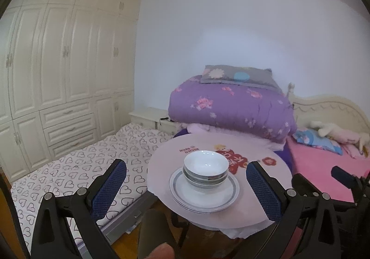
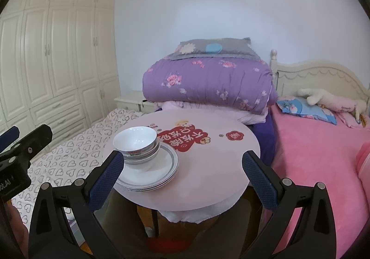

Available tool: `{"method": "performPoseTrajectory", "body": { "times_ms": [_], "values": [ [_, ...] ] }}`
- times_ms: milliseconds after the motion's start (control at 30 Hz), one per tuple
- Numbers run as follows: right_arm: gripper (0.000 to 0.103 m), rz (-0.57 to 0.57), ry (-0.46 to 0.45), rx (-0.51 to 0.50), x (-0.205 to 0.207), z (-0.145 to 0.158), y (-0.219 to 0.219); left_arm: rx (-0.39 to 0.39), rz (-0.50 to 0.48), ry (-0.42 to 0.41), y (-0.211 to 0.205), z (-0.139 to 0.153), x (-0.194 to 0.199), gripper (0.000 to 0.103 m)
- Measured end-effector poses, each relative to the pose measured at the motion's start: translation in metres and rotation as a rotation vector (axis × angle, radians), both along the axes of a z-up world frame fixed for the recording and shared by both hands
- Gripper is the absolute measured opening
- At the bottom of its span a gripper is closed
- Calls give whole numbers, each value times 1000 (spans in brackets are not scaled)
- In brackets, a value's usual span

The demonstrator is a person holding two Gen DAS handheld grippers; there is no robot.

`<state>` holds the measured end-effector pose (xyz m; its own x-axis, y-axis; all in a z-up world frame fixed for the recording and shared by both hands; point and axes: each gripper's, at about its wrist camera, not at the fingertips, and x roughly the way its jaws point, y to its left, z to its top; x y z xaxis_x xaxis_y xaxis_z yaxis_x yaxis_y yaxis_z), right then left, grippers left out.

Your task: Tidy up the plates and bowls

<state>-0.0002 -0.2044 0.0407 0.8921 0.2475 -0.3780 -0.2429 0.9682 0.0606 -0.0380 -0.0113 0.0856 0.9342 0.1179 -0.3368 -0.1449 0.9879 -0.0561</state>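
Claws (image 1: 185, 186) (image 2: 182, 171) gape before stacked bowls (image 1: 205, 172), plates (image 1: 203, 192).

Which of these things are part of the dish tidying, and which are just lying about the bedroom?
Part of the job:
stack of bowls
stack of plates
round table bearing them
left gripper, open
right gripper, open

Just lying about:
purple quilt
grey pillow
plush toy
wardrobe
nightstand

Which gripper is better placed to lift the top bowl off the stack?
Probably left. The white ceramic bowl stack on the grey-rimmed plates sits centred between the open left gripper; for the open right gripper it lies off by one finger.
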Motion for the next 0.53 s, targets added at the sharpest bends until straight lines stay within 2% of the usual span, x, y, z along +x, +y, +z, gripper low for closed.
{"method": "performPoseTrajectory", "body": {
  "times_ms": [167,533],
  "values": [
    [103,-5,1,5,1,1,-2,24,-5,0,-6,4,9,102],
    [103,-5,3,8,2,1,-4,7,-24,-2,-1,-1,9,102]
  ]
}}
